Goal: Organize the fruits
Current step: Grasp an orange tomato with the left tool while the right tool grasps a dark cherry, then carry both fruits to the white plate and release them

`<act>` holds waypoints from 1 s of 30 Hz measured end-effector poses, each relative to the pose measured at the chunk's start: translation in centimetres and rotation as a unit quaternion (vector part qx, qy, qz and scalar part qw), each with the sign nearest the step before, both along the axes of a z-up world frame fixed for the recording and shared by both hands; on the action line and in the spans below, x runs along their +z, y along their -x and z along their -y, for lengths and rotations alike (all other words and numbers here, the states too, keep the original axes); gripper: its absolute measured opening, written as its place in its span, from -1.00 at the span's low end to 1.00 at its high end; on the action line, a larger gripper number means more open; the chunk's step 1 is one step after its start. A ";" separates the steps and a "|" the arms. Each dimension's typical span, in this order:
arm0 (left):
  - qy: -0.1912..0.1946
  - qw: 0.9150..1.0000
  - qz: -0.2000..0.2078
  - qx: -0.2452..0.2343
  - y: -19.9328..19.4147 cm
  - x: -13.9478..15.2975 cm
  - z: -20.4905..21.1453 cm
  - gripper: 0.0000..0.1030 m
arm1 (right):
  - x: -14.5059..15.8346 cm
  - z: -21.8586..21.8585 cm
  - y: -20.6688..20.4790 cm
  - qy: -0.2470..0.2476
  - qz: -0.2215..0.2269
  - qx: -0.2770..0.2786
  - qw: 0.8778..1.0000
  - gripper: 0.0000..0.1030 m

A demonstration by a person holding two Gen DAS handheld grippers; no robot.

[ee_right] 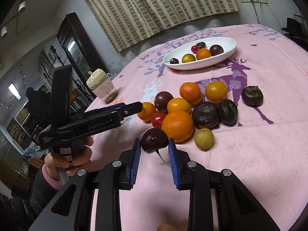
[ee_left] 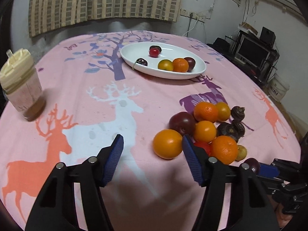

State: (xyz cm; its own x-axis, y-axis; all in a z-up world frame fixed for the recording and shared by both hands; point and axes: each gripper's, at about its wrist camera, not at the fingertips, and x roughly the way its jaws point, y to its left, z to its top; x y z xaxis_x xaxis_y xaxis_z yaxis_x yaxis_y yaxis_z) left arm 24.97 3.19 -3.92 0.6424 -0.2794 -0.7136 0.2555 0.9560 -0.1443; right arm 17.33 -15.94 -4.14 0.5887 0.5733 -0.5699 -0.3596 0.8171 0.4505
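Observation:
A white oval plate (ee_left: 200, 71) (ee_right: 229, 52) at the far side of the table holds several fruits. A pile of loose fruits lies on the pink cloth: oranges, plums, dark water chestnuts, a red tomato (ee_right: 158, 119). My left gripper (ee_left: 153, 142) is open, its right finger beside an orange (ee_left: 167, 144) at the pile's near left. It also shows in the right wrist view (ee_right: 141, 105). My right gripper (ee_right: 154, 144) has its jaws on both sides of a dark cherry (ee_right: 155, 140) with a green stem; the cherry also shows in the left wrist view (ee_left: 252, 165).
A lidded cup (ee_left: 21, 84) (ee_right: 102, 88) stands at the table's left edge. A pink deer-print cloth (ee_left: 115, 105) covers the table. A desk with a monitor (ee_left: 252, 52) stands beyond the table at right. A curtain hangs behind.

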 end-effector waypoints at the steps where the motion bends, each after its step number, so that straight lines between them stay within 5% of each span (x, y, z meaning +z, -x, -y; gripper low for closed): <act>1: 0.002 1.000 -0.003 -0.004 -0.1 -0.2 0.1 0.16 | 0.1 0.1 0.1 -0.002 0.000 0.001 1.000 -0.43; 11: 0.018 0.998 -0.038 -0.047 -1.0 -1.5 1.7 -0.21 | 0.0 0.4 0.0 -0.013 0.002 0.004 1.000 -0.43; 22: 0.030 0.998 -0.034 -0.031 -0.7 -1.1 0.9 -0.23 | 0.2 0.5 0.0 -0.017 0.008 0.004 1.000 -0.43; 30: 0.054 0.998 -0.001 -0.018 -4.2 3.0 0.2 -0.23 | 5.7 2.1 -4.9 0.038 0.082 -0.030 0.995 -0.43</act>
State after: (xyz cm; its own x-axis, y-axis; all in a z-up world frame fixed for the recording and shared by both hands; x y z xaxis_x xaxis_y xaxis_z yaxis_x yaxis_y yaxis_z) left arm 29.20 2.94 -0.90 0.6295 -0.3784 -0.6786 0.2897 0.9247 -0.2469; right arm 22.20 -18.00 1.61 0.7098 0.4928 -0.5033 -0.3720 0.8690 0.3263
